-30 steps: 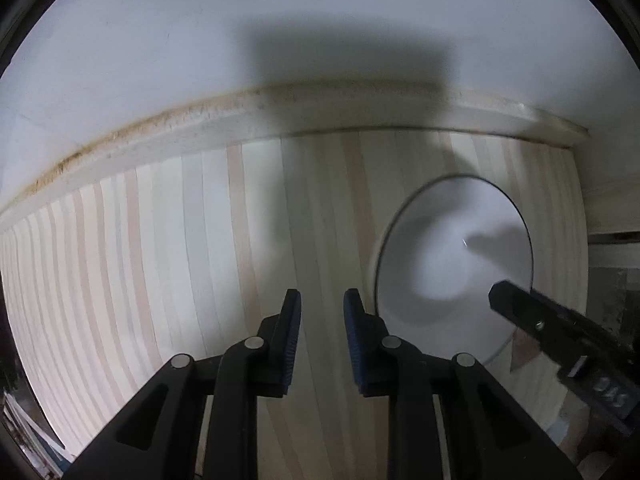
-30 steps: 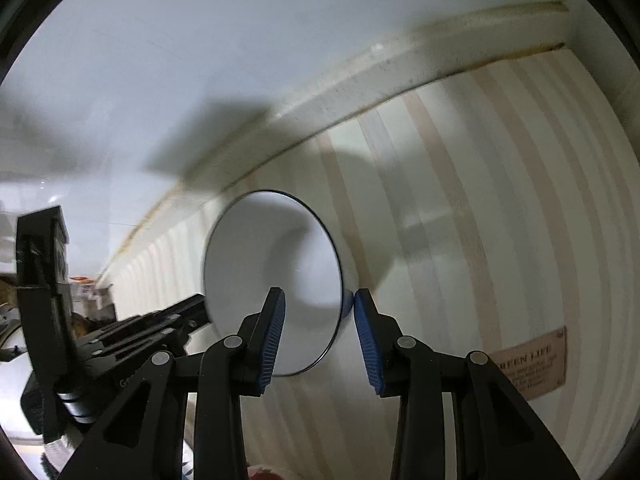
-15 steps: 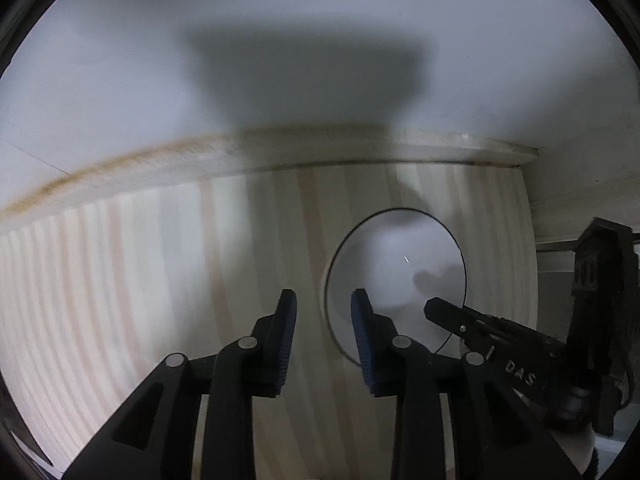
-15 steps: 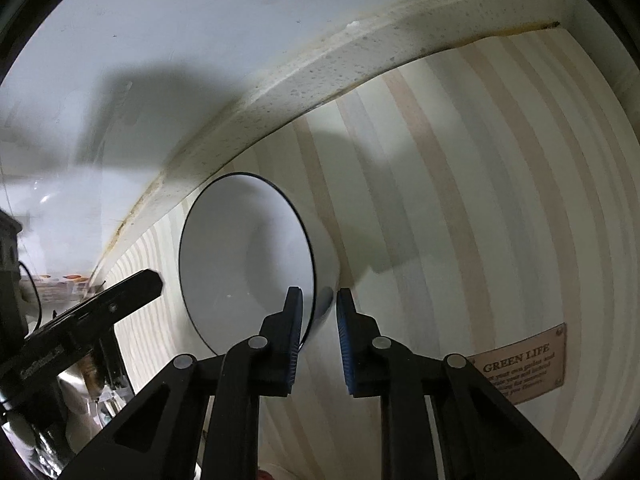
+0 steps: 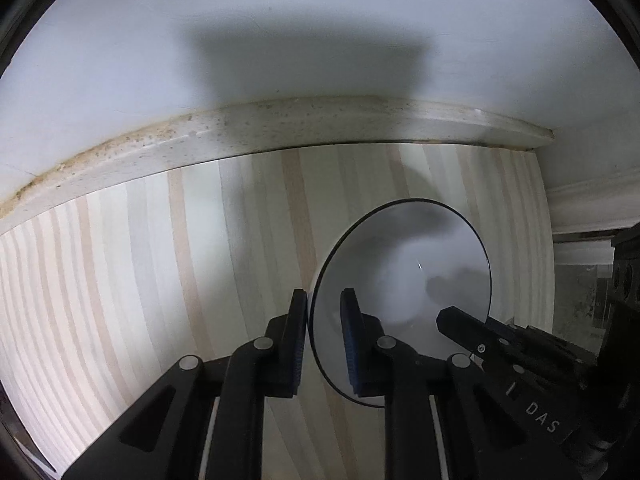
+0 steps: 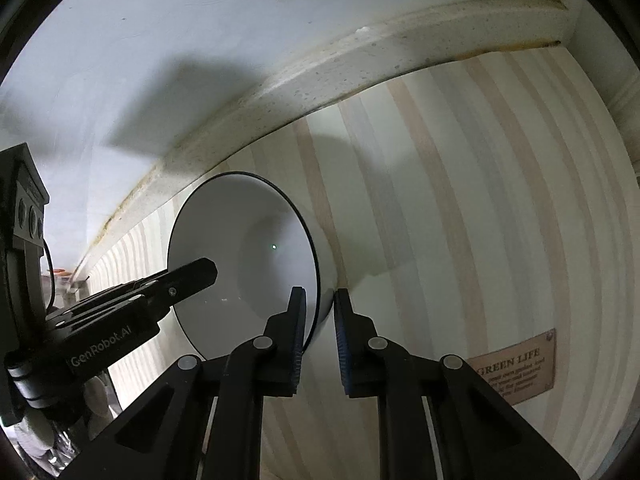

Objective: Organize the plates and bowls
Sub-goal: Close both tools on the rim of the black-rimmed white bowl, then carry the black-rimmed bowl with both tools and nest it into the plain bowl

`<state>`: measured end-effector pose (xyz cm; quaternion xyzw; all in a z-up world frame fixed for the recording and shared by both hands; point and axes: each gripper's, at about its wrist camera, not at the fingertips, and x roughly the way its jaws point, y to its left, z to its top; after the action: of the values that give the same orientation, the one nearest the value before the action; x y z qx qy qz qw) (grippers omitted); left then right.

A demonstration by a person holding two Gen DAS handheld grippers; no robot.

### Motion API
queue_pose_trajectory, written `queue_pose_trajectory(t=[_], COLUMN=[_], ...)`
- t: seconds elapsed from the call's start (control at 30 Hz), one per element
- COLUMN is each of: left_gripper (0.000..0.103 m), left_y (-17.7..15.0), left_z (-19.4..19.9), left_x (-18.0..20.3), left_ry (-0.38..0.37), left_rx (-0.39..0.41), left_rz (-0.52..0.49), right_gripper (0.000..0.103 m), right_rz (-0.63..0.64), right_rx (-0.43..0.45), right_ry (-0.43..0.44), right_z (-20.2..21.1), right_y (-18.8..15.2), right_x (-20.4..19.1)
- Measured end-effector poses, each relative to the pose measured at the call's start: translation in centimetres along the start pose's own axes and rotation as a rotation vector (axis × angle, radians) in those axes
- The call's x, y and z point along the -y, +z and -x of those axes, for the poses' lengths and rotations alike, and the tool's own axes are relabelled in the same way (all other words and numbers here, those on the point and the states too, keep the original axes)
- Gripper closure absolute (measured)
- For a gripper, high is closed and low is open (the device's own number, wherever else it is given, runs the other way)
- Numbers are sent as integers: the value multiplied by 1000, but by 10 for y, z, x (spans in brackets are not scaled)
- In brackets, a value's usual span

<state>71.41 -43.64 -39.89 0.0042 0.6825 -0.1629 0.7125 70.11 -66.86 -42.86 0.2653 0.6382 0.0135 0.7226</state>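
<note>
Bowl point(image 5: 404, 280), white with a thin dark rim, one item, resting on the striped table point(image 5: 160, 260) near its back right corner. Right tool point(image 6: 318, 336): jaws have just been closing and now clamp the rim on the bowl's right side, one pad inside, one outside. Left tool point(image 5: 323, 344): jaws likewise just narrowing, straddling the opposite rim, pads close on it; firm contact cannot be confirmed. Both tools point steeply down, the bowl between them. Beyond: speckled backsplash ledge point(image 5: 280, 124), then white wall point(image 5: 280, 20).
</note>
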Motion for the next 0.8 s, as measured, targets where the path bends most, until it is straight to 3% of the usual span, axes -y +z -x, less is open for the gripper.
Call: queue_pose_trajectory(t=[0.37, 0.8], left_gripper=[88, 88], left_y=[-51, -148], left_z=[58, 129], left_x=[10, -3], left_ry=[38, 21], left_rx=[96, 155], left_rz=[-57, -62], right_gripper=[87, 87], right_rz=[55, 122], right_rx=[53, 87], right_ry=[6, 37], right_z=[49, 117], right_y=[-47, -159], right_x=[-29, -65])
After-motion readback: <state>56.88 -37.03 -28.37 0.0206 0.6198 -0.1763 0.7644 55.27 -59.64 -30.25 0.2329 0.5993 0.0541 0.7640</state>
